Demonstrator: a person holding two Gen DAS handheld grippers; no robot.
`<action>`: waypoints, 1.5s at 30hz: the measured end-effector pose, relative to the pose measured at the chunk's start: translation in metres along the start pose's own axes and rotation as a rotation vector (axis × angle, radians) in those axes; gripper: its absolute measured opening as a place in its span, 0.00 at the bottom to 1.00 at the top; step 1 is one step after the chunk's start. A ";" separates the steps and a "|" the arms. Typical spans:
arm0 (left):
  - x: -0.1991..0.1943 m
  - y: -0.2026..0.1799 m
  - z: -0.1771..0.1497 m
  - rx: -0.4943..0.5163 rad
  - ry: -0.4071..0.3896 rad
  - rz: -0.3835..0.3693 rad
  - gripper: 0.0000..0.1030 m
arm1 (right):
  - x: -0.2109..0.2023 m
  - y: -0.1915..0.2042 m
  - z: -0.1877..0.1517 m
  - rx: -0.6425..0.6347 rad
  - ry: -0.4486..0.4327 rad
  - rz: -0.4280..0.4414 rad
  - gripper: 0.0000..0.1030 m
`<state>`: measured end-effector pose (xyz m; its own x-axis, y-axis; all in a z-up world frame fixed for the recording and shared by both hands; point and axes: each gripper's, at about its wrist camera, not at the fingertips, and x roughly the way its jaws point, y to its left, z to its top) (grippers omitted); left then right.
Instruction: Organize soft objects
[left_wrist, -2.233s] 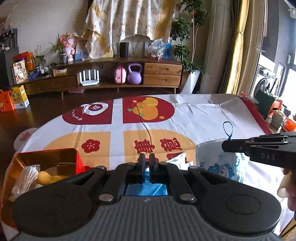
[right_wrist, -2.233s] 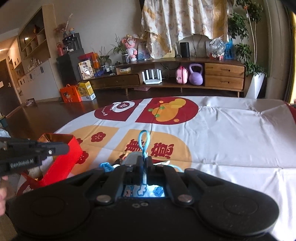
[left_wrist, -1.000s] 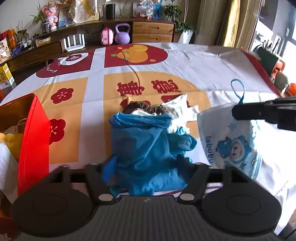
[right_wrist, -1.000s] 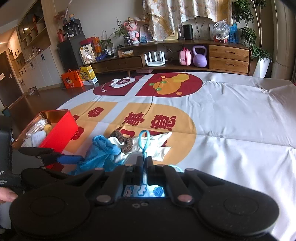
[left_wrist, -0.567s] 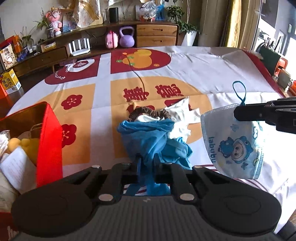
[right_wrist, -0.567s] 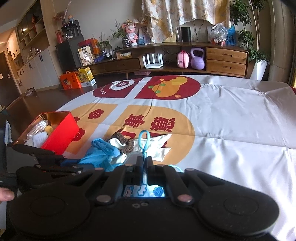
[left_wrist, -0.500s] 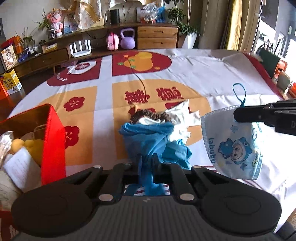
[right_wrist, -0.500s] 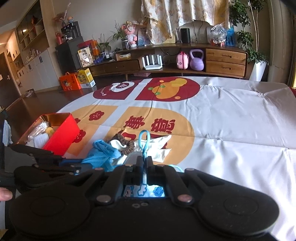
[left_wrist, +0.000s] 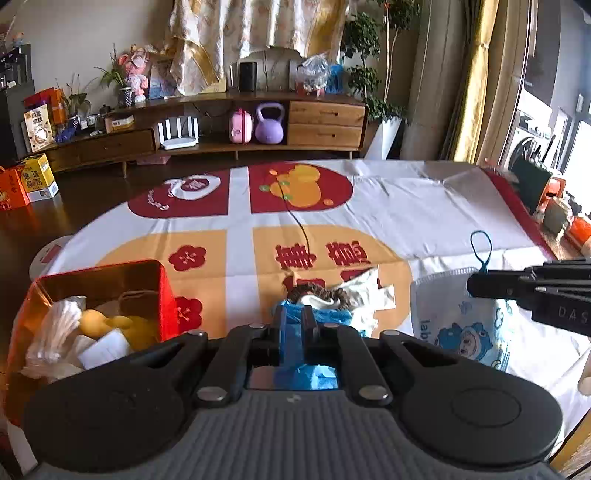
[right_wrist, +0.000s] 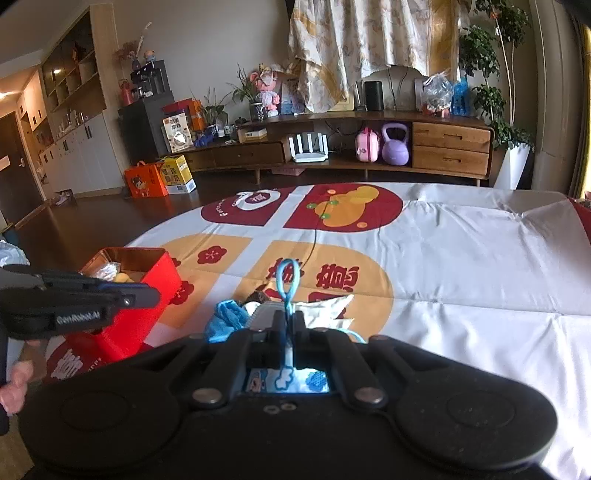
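Note:
My left gripper (left_wrist: 293, 314) is shut on a blue glove (left_wrist: 332, 318), which hangs from the closed jaws above the cloth. It shows at the left of the right wrist view as left gripper (right_wrist: 147, 295), with the blue glove (right_wrist: 227, 319) below it. My right gripper (right_wrist: 290, 319) is shut on the blue ear loop (right_wrist: 288, 280) of a child's face mask (left_wrist: 461, 325) with a bear print, which dangles under the right gripper (left_wrist: 476, 284). A brown scrunchie (left_wrist: 317, 291) and a white cloth (left_wrist: 369, 291) lie on the table just beyond the glove.
A red box (left_wrist: 162, 295) stands open at the left with a yellow soft toy, a plastic bag and paper inside. The table has a white cloth cover (left_wrist: 406, 206) with red and orange prints. A hand shows at the left edge of the right wrist view.
The left gripper's jaws, open around the blue glove a second ago, have shut on it and lifted it. Both grippers have risen; the mask still hangs from the right one.

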<state>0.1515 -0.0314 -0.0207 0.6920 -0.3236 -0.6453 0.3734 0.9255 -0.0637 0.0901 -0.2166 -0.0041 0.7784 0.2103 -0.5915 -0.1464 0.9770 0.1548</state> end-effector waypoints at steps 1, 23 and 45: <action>-0.004 0.001 0.001 0.000 -0.006 0.003 0.08 | -0.002 0.001 0.001 0.002 -0.003 0.002 0.02; 0.071 -0.010 -0.038 0.037 0.174 -0.056 0.52 | 0.014 -0.012 -0.011 0.025 0.036 0.000 0.02; 0.019 0.011 0.005 0.000 0.021 -0.036 0.02 | 0.004 -0.016 -0.009 0.048 0.011 -0.005 0.02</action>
<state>0.1717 -0.0281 -0.0298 0.6650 -0.3522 -0.6585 0.3974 0.9135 -0.0873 0.0900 -0.2312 -0.0164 0.7724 0.2065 -0.6007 -0.1130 0.9753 0.1900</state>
